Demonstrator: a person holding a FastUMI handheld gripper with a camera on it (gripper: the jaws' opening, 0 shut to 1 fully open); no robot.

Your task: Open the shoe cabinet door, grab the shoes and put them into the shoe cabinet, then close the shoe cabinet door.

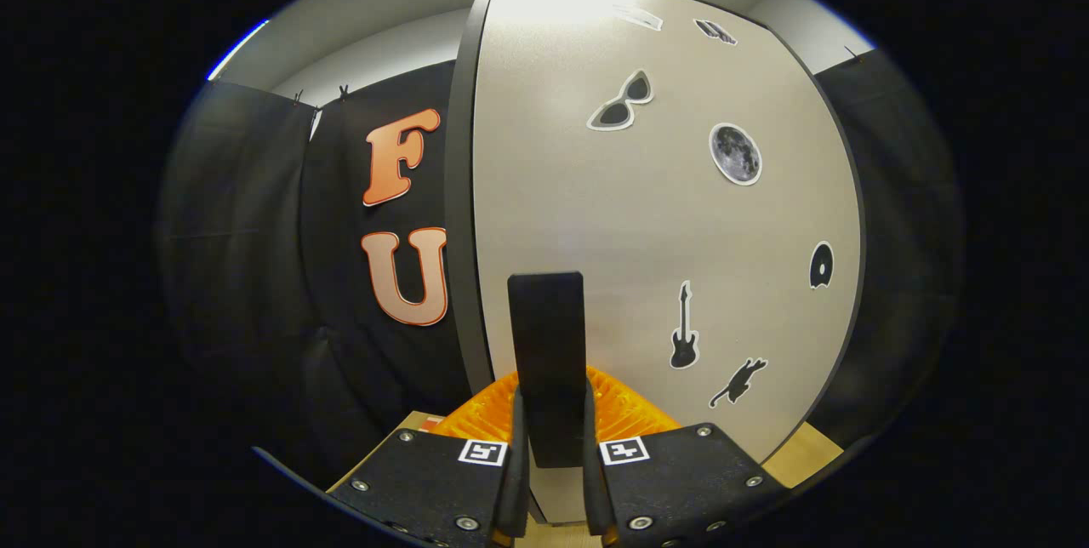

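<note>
So right now I've got the gripper (551,446) pinching the black handle (547,361) of the cabinet door (647,225), both fingers (516,463) pressed against its sides. The handle stands upright near the door's lower edge. The door is pale grey with a dark rim and stickers on it: sunglasses (619,101), a moon (736,154), a guitar (683,339).

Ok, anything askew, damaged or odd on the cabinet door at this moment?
Nothing stands out. The cabinet door looks intact, its stickers flat and whole as far as the view shows. The gripper has both fingers pressed on the door's black handle, which stands upright between them.
</note>
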